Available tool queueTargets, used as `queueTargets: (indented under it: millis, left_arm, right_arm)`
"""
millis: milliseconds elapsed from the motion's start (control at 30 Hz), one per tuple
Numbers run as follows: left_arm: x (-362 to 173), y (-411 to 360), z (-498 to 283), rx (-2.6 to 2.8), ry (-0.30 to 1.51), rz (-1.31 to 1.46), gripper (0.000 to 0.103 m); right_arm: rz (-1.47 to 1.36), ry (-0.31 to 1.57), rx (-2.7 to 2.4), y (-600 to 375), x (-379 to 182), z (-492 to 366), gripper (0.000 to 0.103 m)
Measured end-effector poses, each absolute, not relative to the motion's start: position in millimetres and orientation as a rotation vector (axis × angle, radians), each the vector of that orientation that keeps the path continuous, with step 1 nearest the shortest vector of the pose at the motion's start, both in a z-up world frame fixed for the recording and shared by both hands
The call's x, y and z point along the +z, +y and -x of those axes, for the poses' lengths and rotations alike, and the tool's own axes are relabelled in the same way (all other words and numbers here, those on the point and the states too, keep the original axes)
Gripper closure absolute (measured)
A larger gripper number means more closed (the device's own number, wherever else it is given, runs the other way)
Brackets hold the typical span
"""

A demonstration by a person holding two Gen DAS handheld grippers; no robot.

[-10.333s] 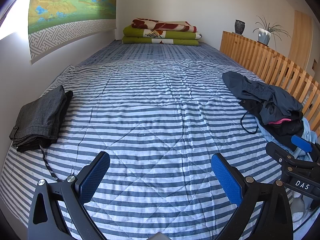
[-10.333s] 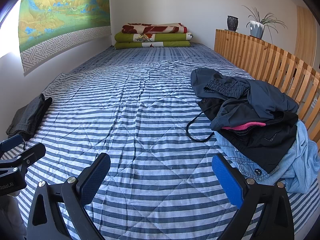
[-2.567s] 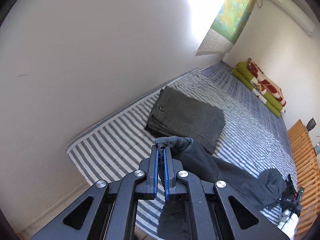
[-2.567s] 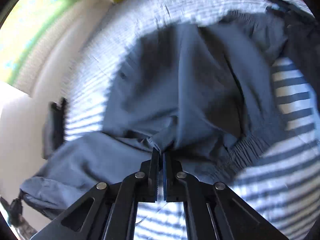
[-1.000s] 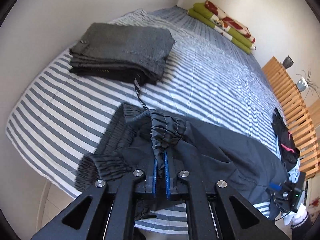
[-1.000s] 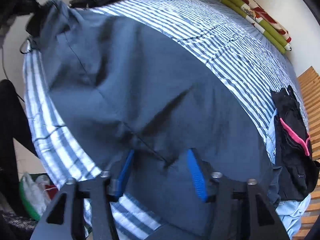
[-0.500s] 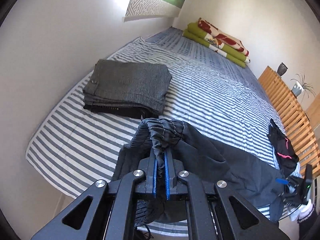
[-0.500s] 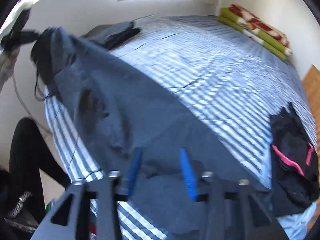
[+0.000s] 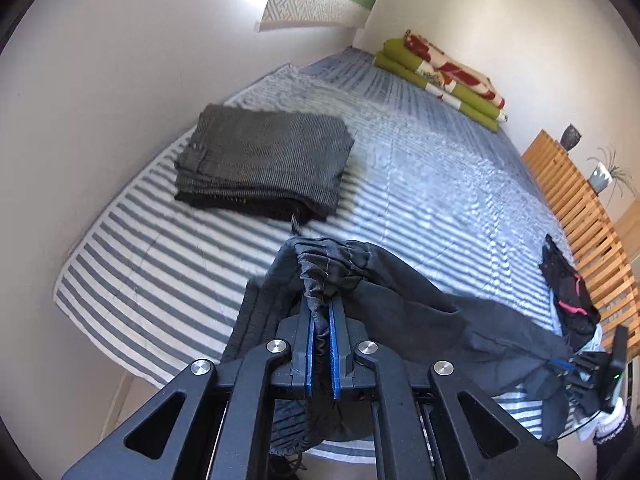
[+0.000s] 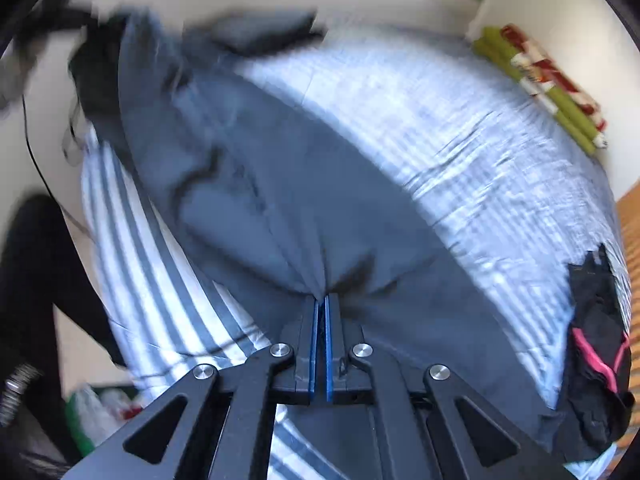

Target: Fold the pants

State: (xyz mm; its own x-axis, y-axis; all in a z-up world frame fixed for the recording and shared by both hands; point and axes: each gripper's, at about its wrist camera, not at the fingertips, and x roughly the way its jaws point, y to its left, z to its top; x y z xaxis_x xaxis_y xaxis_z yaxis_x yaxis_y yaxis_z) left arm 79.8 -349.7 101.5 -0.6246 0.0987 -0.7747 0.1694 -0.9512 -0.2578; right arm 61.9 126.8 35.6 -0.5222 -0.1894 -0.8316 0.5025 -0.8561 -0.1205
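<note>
While both claws point down at a striped bed [image 9: 420,184], the left gripper [image 9: 320,320] pinches the gathered waistband of dark pants [image 9: 400,304] and the right gripper [image 10: 321,308] clamps their fabric farther along. Beyond lie folded grey trousers [image 9: 264,160], then stacked blankets [image 9: 444,76].

— What lies on the striped bed [image 9: 168,276]?
— Folded grey trousers [image 9: 264,164] near the wall edge, folded green blankets [image 9: 444,76] at the far end, dark clothes [image 9: 568,296] beside the wooden slats [image 9: 580,208].
</note>
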Motion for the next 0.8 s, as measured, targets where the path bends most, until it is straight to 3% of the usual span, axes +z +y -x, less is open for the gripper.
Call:
queueTargets:
  millis: [267, 333, 600, 700, 800]
  left_arm:
    - [177, -341, -45, -2.889, 0.417, -1.194, 0.098]
    - [185, -339, -25, -2.904, 0.378, -1.18, 0.097]
    - [169, -323, 132, -2.82, 0.3, -1.212, 0.096]
    - [127, -319, 201, -2.671, 0.28, -1.384, 0.082]
    - [106, -322, 209, -2.602, 0.303, -1.421, 0.08]
  right_arm:
    - [-1.075, 0.25, -2.536, 180, 164, 5, 0.101]
    - [-1.049, 0.338, -2.613, 183, 174, 28, 0.101]
    - [-1.09, 0.796, -2.943, 156, 130, 203, 0.101]
    - [-1.299, 0.92, -2.968, 150, 87, 272, 0.098]
    - [-1.464, 0.829, -2.889, 153, 61, 278, 0.09]
